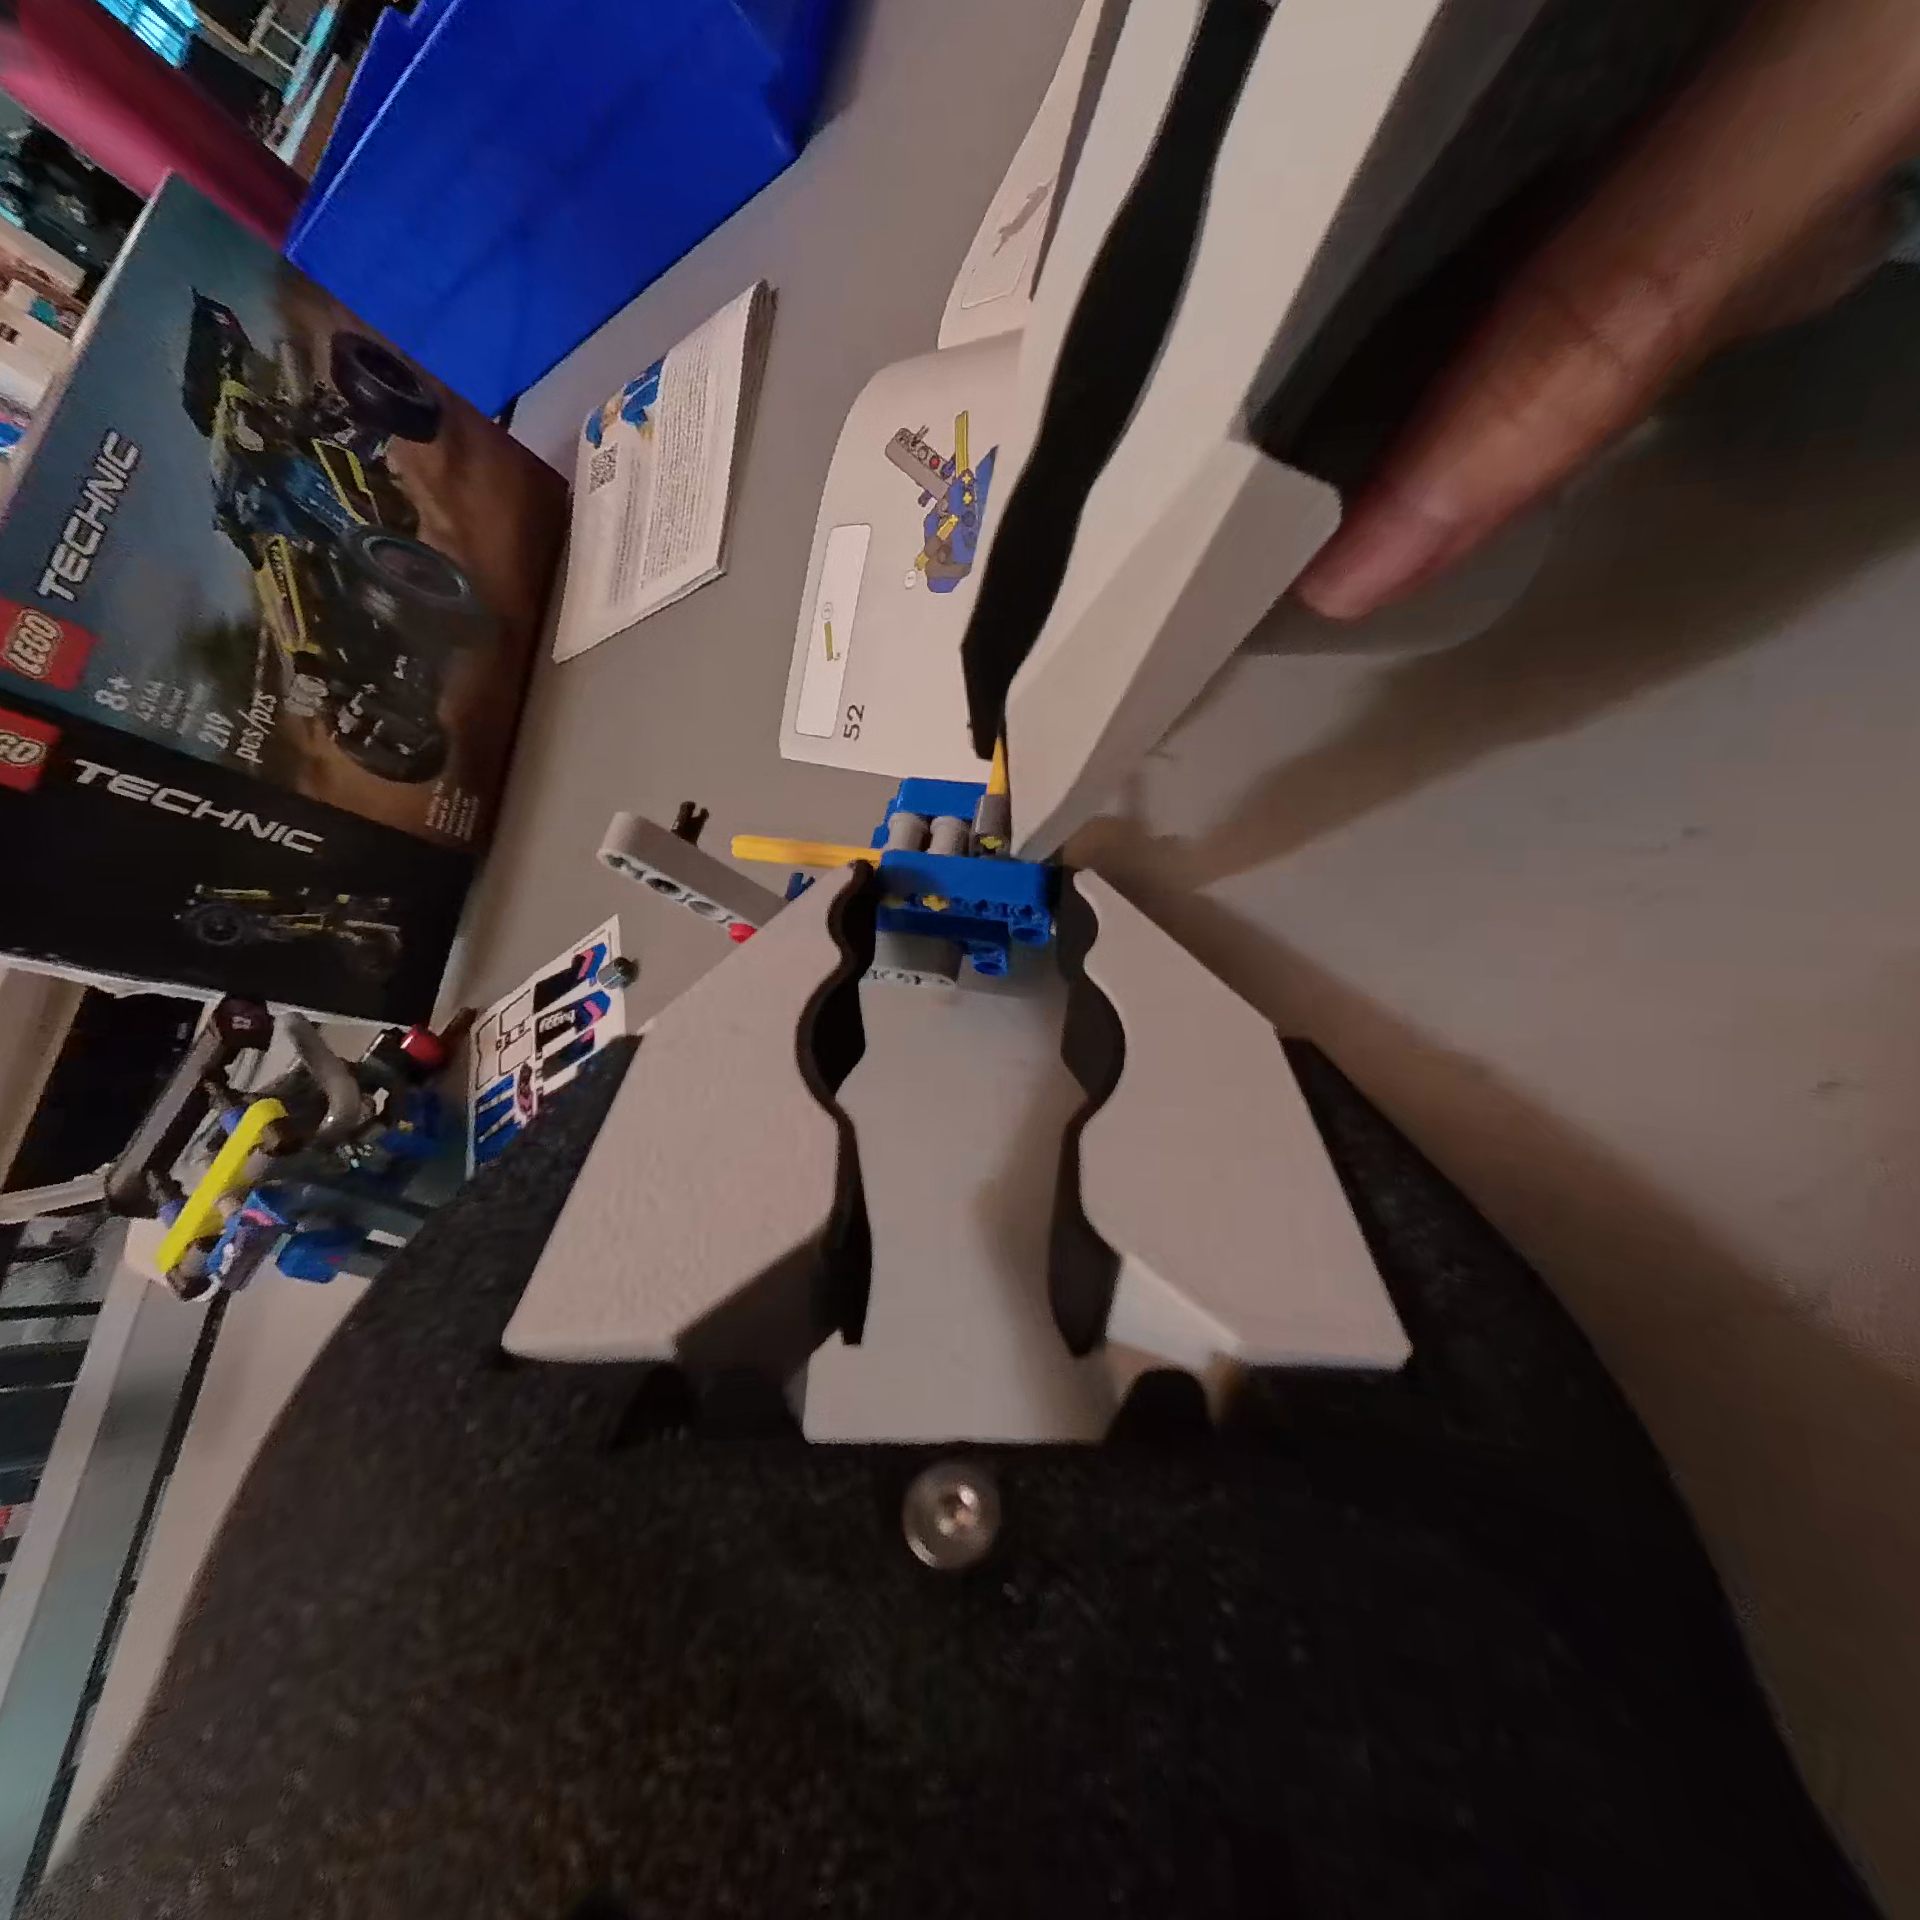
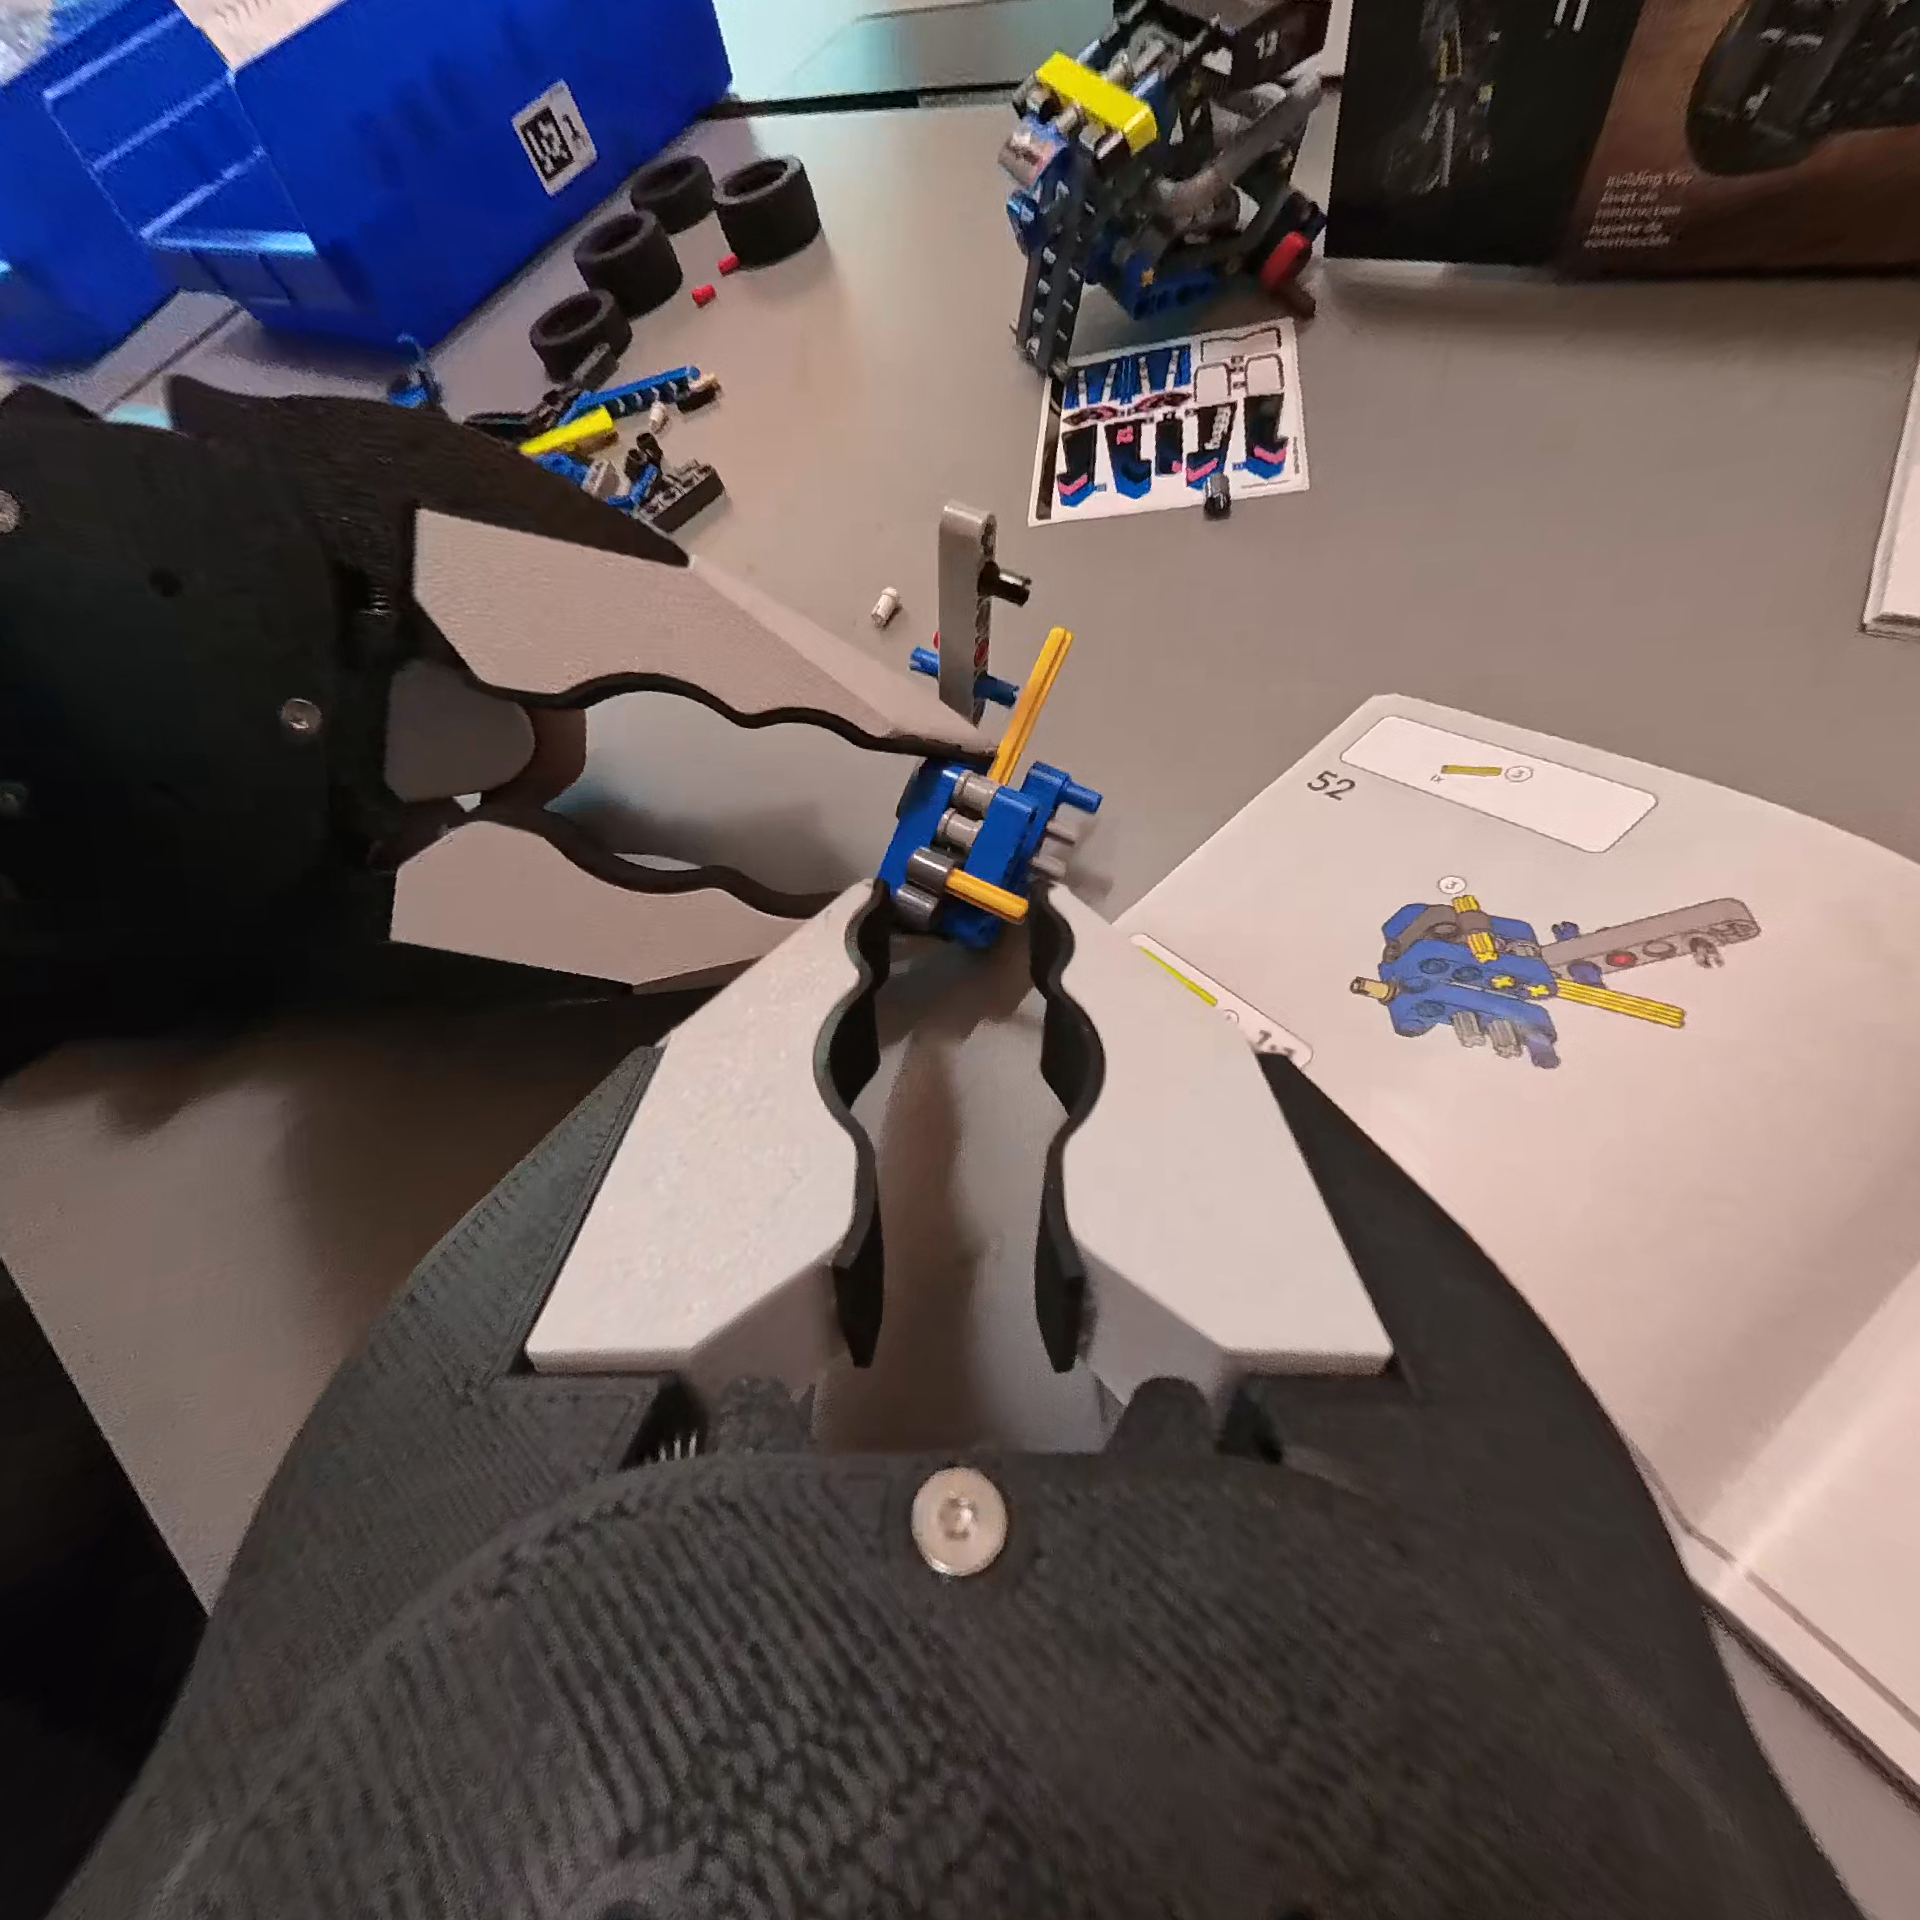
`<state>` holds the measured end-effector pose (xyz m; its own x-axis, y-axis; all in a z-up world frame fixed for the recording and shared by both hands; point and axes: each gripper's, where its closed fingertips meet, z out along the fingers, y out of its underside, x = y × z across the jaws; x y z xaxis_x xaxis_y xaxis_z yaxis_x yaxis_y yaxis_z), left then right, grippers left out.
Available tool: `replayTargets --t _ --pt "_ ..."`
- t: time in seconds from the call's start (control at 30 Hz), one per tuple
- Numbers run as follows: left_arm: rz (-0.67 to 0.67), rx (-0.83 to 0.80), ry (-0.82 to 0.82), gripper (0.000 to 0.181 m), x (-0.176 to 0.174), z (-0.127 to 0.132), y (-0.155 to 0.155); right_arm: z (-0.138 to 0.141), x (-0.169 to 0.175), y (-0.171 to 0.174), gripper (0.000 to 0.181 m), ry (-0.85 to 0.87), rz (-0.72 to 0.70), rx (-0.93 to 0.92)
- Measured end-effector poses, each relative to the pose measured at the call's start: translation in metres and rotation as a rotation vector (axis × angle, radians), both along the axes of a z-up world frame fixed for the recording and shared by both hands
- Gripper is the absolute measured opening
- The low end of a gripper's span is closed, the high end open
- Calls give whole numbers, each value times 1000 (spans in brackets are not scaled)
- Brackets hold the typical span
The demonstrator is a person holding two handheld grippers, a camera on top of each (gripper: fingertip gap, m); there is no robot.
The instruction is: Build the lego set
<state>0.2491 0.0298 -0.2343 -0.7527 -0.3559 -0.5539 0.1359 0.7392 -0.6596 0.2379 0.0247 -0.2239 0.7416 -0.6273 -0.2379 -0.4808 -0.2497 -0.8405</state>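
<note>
**Here, both tools meet on one blue block**

Leftmost, the left tool [image 2: 914,821] comes in sideways, its grey fingers with wavy black pads clamped on the blue sub-assembly [image 2: 971,857] above the matte grey worktop [image 2: 1455,582]. The right tool [image 2: 961,914] grips the same studded block from below. Smooth yellow axles [image 2: 1029,707] stick out. Rightward lies the open instruction booklet [image 2: 1558,1195].

A workroom; grey table [image 2: 1455,582], blue storage bins [image 2: 343,177], shelving behind
</note>
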Motion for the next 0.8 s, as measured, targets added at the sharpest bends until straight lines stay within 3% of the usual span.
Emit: replayTargets --t 0.8 --pt "59 81 -118 32 6 1 3 -3 4 5 19 -59 -50 -82"
